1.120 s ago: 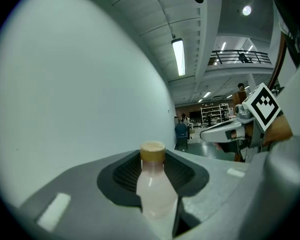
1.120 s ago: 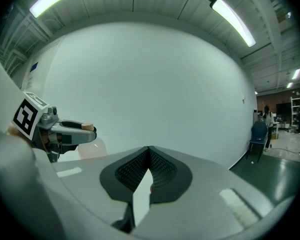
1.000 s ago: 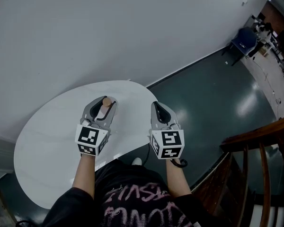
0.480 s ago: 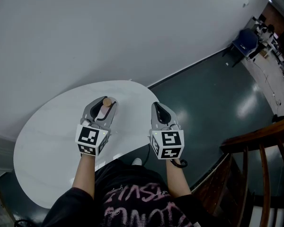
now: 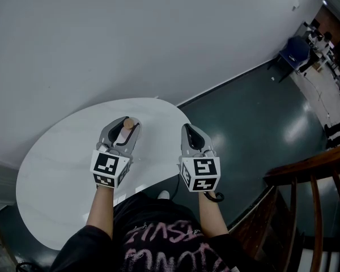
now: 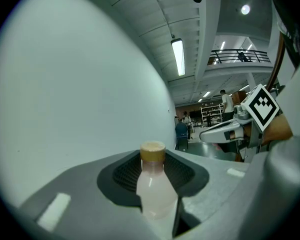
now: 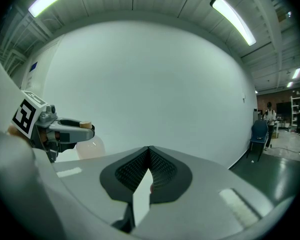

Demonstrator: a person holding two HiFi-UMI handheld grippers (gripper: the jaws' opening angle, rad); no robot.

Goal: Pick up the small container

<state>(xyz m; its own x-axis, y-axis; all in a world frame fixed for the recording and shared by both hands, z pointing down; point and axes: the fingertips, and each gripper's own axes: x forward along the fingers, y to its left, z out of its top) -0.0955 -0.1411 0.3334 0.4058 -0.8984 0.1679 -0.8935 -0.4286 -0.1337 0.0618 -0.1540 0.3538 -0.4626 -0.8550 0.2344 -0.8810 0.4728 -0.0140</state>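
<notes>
The small container (image 6: pixel 156 191) is a pale, milky bottle with a tan cap (image 5: pixel 127 123). My left gripper (image 5: pixel 126 130) is shut on it and holds it upright above the round white table (image 5: pixel 56 169). In the left gripper view the bottle fills the gap between the dark pads (image 6: pixel 124 174). My right gripper (image 5: pixel 191 135) is shut with nothing in it, just past the table's right edge. In the right gripper view the bottle (image 7: pixel 90 147) shows at the left in the other gripper.
A plain white wall (image 5: pixel 130 33) rises behind the table. Dark green floor (image 5: pixel 255 112) lies to the right, with a blue chair (image 5: pixel 292 48) far off. A wooden stair rail (image 5: pixel 311 191) curves at the lower right.
The left gripper with the bottle has shifted very slightly; otherwise nothing has visibly changed.
</notes>
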